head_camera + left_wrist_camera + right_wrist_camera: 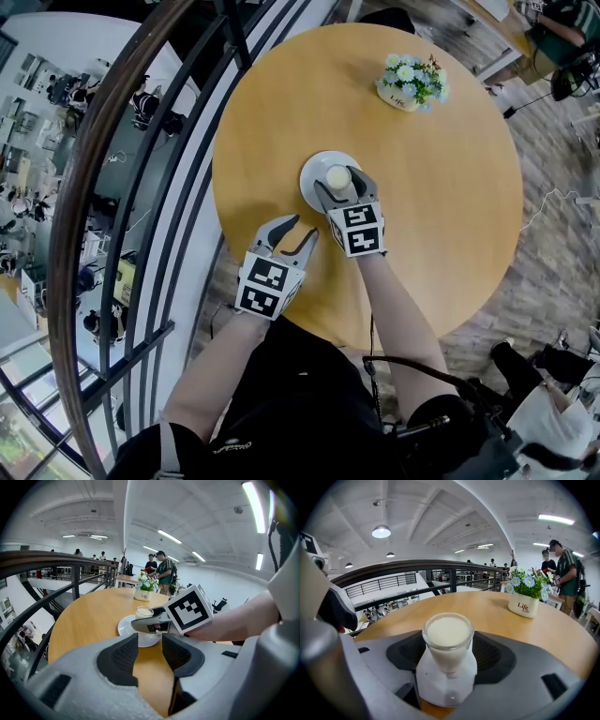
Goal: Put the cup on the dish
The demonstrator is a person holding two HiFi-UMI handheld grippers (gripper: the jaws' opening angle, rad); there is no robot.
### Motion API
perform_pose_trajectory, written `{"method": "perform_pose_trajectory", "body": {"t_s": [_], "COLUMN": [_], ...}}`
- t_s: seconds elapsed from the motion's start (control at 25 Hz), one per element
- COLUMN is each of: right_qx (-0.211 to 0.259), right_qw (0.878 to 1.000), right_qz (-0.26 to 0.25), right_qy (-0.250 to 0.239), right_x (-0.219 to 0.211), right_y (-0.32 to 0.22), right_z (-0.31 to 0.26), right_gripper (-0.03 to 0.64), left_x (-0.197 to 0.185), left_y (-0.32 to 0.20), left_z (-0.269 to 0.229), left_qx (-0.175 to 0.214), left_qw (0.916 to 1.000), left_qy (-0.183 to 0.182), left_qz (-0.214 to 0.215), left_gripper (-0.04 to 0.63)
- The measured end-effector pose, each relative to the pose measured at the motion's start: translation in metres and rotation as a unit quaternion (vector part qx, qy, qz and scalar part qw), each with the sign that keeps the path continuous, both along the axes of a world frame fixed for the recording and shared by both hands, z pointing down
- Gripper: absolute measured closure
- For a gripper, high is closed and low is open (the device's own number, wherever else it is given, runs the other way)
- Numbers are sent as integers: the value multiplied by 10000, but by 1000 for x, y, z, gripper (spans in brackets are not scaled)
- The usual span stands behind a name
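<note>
A glass cup (pixel 337 176) of white liquid stands upright on a white dish (pixel 314 169) on the round wooden table (pixel 450 206). My right gripper (pixel 339 183) is open, its two fingers on either side of the cup (pixel 447 639). In the right gripper view narrow gaps show between the dark pads (pixel 492 653) and the glass, and the dish (pixel 446 681) lies under it. My left gripper (pixel 302 228) hovers over the table nearer the edge, a short way from the dish (pixel 125 626). It is open with a small gap, and only the wood shows between its fingers (pixel 124 656).
A white pot of flowers (pixel 411 82) stands at the table's far side. A dark railing (pixel 141 187) curves along the left of the table, with a lower floor beyond. People stand past the table (pixel 161 571).
</note>
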State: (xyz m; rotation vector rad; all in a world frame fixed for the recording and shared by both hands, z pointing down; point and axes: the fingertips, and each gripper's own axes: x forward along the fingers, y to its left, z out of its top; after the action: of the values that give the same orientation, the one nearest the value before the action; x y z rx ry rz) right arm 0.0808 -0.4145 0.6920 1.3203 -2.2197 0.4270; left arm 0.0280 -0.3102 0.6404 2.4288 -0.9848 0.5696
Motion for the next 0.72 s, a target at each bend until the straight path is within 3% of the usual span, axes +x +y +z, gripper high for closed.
{"method": "perform_pose_trajectory", "body": {"t_s": [0.72], "right_qx": [-68], "right_qw": [9999], "right_qz": [-33], "right_qy": [135], "right_x": [11], "right_y": [21], "right_z": [4], "right_gripper": [327], "left_x": [11], "left_y": [13], "left_z": [-2], "left_qx": [39], "left_qw": [10000], "left_qy": [21], "left_qz": [32], "left_gripper": [433]}}
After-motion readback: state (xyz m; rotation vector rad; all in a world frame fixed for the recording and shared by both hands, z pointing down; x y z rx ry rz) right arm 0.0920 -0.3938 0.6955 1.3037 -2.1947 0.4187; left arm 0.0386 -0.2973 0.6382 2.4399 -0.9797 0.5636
